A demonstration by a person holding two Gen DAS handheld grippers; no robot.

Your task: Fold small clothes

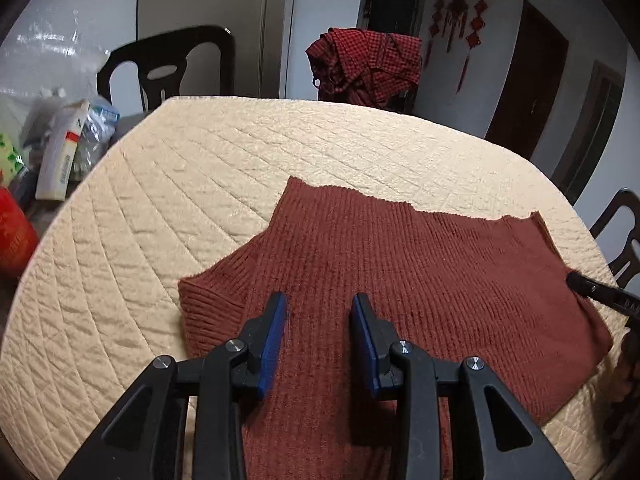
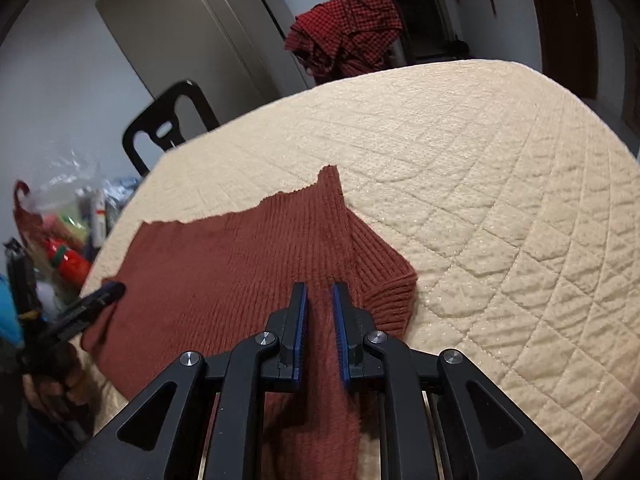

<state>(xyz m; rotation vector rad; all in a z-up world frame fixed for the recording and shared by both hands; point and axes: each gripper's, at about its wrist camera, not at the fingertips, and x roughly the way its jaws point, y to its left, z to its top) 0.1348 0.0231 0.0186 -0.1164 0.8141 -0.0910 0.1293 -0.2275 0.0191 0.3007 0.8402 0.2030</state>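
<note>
Sweater (image 1: 400,280): lies flat on counter (image 1: 160,184), no fold visible yet.
Left gripper (image 1: 319,312): fingers wide, empty.
Right gripper (image 2: 320,300): fingers narrow, empty.

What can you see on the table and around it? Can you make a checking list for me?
Surface: quilted cream cover on the table, wrinkled in places.
Job's things: rust-red knit sweater lying flat, short sleeves spread to each side.
Clutter: boxes, bottles and plastic bags beside the table's left edge.
Grippers: left gripper open above the sweater; right gripper slightly open above it, holding nothing.
Cables: nothing seen.
Surroundings: red checked cloth piled on a chair beyond the table, black chair, red hanging ornaments on the wall.
</note>
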